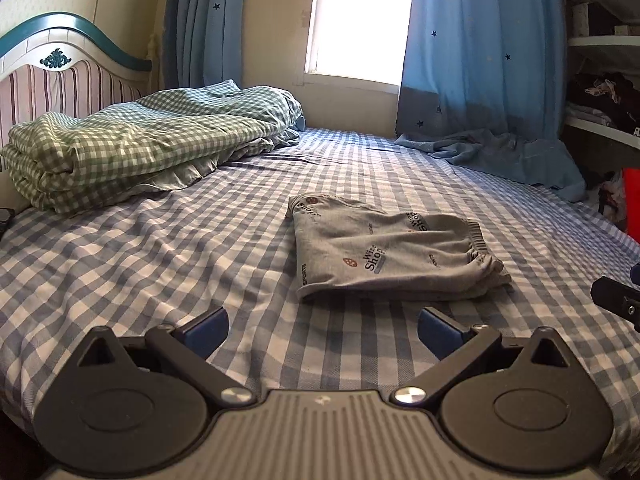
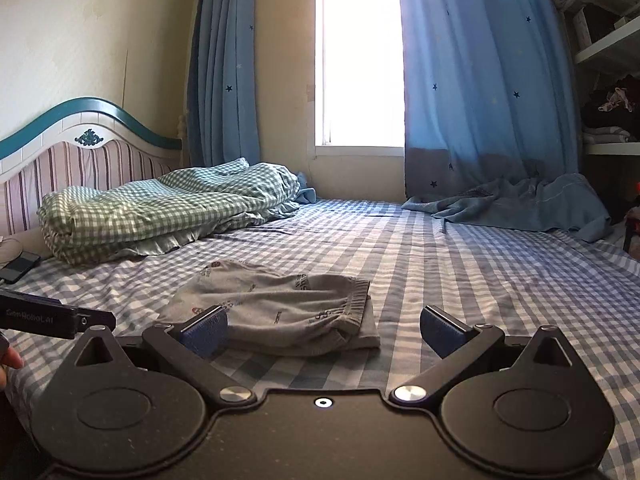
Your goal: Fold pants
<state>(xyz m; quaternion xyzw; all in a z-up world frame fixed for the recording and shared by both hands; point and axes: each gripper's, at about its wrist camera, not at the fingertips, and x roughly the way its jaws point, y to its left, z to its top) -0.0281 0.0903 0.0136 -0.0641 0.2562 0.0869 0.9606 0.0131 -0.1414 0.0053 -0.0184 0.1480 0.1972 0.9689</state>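
The bed (image 1: 160, 248), under a blue checked sheet (image 2: 460, 272), runs from the striped headboard (image 1: 60, 84) to the window (image 2: 360, 60) and star curtains (image 1: 480, 60), with bare sheet all round the pants (image 1: 384, 252). A green checked quilt (image 1: 132, 144) lies bunched by the headboard, well apart from the pants – grey, printed, folded flat mid-bed. Both the left gripper (image 1: 323, 330) and right gripper (image 2: 324, 330) hover with jaws apart, holding nothing – the right one just short of the pants' near edge.

The right gripper (image 1: 616, 300) shows only as a dark part cut by the left wrist view's right edge; how its jaws stand cannot be told there. The phone (image 2: 18, 267) is clipped at the left edge. Shelf clothes (image 2: 608, 108) are too dark to identify. The window (image 2: 358, 52) is blown out white.
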